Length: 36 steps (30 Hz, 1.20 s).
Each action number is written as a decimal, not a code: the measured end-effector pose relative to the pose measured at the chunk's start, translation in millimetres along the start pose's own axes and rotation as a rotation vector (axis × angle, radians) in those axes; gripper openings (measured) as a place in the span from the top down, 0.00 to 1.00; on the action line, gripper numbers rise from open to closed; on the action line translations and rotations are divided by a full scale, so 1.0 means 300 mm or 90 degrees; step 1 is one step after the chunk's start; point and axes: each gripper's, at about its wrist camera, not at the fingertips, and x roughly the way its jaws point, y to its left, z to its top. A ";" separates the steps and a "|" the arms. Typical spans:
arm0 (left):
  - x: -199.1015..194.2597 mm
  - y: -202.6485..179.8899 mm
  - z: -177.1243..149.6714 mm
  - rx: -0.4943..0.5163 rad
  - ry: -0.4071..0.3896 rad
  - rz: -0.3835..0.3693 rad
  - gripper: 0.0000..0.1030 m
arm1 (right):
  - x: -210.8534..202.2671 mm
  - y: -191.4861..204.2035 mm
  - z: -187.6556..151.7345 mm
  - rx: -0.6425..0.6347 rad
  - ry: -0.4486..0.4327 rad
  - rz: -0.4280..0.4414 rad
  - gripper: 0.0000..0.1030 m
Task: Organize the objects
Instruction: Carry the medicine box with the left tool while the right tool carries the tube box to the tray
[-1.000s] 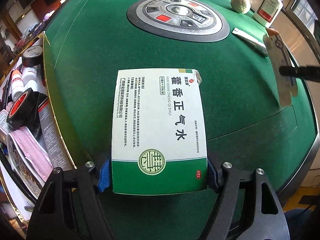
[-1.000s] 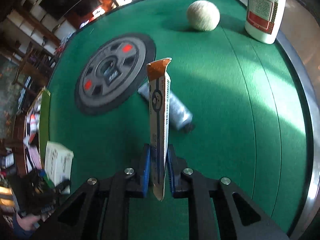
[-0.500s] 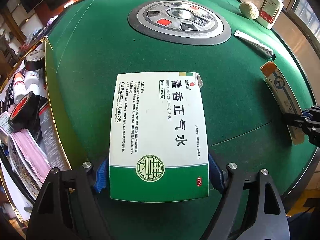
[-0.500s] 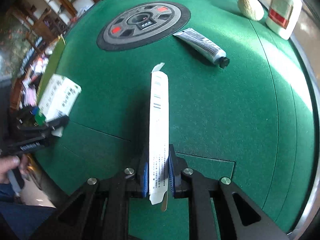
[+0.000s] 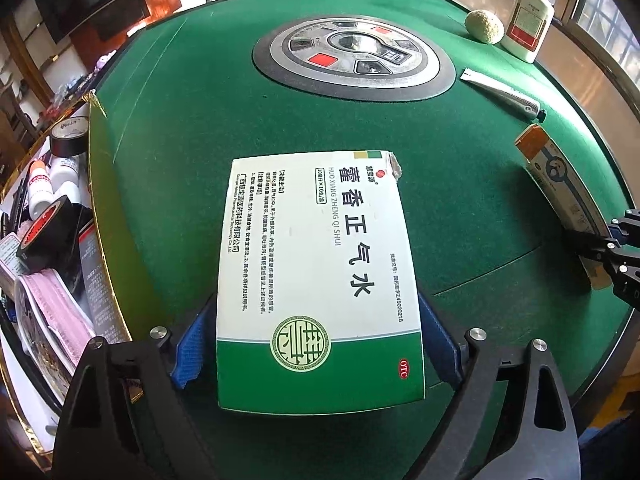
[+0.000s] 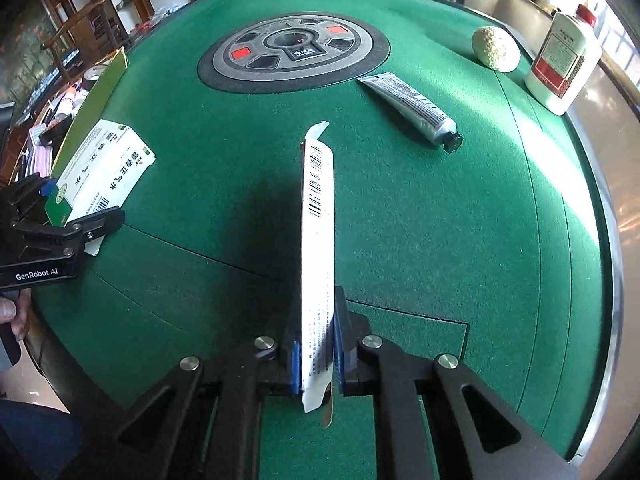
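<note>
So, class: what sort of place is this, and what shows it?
Probably a home games room: a green felt mahjong table with a round control hub at its centre, wooden furniture behind, and household clutter such as tape rolls alongside.

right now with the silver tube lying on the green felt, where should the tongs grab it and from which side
Grip the silver squeeze tube across its round middle, coming straight down from above. It lies flat on the green felt table with bare felt along both long sides, so a finger fits on each. The flat crimped end is too thin, and the small black cap gives little to hold.
</note>
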 end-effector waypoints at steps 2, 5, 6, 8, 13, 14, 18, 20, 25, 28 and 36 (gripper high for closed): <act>0.000 -0.004 -0.003 0.003 -0.007 0.001 0.11 | -0.007 -0.003 -0.005 0.005 -0.004 -0.001 0.89; 0.000 -0.005 -0.002 0.003 -0.006 0.003 0.11 | -0.011 -0.015 -0.013 0.028 -0.016 0.017 0.86; 0.000 -0.005 -0.002 0.004 -0.008 0.003 0.11 | -0.009 -0.017 -0.012 0.036 -0.019 0.022 0.86; -0.004 -0.009 -0.006 0.004 -0.017 0.000 0.16 | -0.014 -0.028 -0.019 0.054 -0.025 0.031 0.89; -0.025 -0.020 -0.019 -0.008 -0.024 0.012 0.31 | -0.029 -0.029 -0.028 0.080 -0.029 0.059 0.92; -0.029 -0.022 -0.025 -0.008 -0.023 0.012 0.31 | -0.041 -0.019 -0.030 0.077 -0.037 0.060 0.92; -0.069 -0.026 -0.036 -0.012 -0.040 0.017 0.31 | -0.069 0.018 -0.017 0.055 -0.054 0.065 0.92; -0.104 -0.035 -0.038 0.000 -0.061 0.030 0.31 | -0.076 0.030 -0.013 0.052 -0.055 0.076 0.92; -0.191 -0.016 -0.050 0.005 -0.098 0.048 0.31 | -0.085 0.066 -0.008 0.039 -0.057 0.094 0.92; -0.247 0.009 -0.058 -0.002 -0.121 0.061 0.31 | -0.090 0.104 0.001 0.023 -0.058 0.107 0.92; -0.377 0.111 -0.089 -0.041 -0.163 0.088 0.31 | -0.096 0.214 0.046 -0.012 -0.058 0.139 0.92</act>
